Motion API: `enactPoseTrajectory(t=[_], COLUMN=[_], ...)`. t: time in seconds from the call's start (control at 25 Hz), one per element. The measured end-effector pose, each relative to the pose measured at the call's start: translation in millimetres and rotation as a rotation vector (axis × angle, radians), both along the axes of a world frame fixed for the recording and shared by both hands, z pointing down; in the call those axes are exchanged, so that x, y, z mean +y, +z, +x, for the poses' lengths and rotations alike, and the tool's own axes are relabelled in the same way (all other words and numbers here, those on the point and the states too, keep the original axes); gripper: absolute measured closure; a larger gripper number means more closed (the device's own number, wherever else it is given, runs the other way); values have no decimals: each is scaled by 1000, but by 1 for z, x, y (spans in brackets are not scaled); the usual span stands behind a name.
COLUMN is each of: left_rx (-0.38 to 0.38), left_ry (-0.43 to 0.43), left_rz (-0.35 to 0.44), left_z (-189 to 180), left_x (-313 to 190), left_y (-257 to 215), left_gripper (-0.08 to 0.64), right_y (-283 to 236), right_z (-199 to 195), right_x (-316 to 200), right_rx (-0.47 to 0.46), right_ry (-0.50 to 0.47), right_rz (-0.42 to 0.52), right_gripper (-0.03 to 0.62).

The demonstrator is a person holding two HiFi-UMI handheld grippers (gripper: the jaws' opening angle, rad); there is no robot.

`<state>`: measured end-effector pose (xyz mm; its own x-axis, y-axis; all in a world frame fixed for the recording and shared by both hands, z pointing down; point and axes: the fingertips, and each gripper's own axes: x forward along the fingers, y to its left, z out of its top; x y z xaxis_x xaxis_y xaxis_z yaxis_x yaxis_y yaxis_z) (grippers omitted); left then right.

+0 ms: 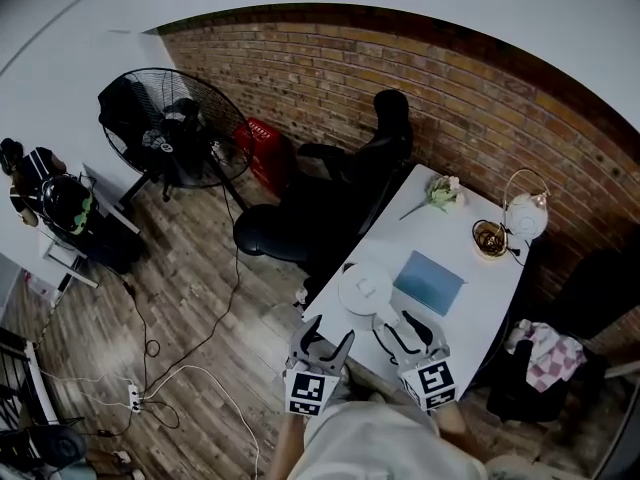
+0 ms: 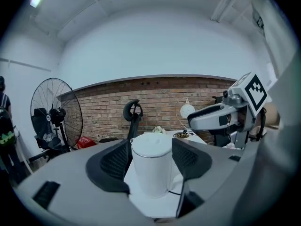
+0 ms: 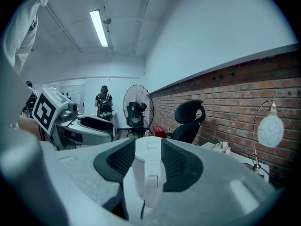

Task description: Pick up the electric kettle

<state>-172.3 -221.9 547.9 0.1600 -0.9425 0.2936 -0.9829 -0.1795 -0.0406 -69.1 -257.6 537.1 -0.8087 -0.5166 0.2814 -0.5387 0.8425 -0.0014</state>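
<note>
White kettle (image 1: 362, 288), square-patterned marker cubes (image 1: 311, 391)

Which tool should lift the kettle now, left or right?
Right: the right tool is shut on the kettle handle; the left tool, jaws open, only straddles the body.

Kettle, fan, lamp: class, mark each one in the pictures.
kettle (image 2: 150, 168), left gripper view, on its white body.
fan (image 1: 163, 136), head view, on its hub.
lamp (image 3: 268, 131), right gripper view, on its round shade.

White electric kettle (image 2: 151, 161), red-brown brick wall (image 1: 420, 78), black fan (image 1: 165, 128), blue mat (image 1: 428, 282)
</note>
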Motion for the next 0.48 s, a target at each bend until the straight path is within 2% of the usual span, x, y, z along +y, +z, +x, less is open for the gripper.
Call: enactPoseTrajectory(t=[0.48], left_rx=[-25], left_ry=[129], left_rz=[-79], left_z=[-7], left_x=[-25], left_y=[47], left_gripper=[233], right_y=[28], right_z=[-7], right_x=[-10], right_rx=[60], right_ry=[77], right_rz=[-38], right_gripper=[419])
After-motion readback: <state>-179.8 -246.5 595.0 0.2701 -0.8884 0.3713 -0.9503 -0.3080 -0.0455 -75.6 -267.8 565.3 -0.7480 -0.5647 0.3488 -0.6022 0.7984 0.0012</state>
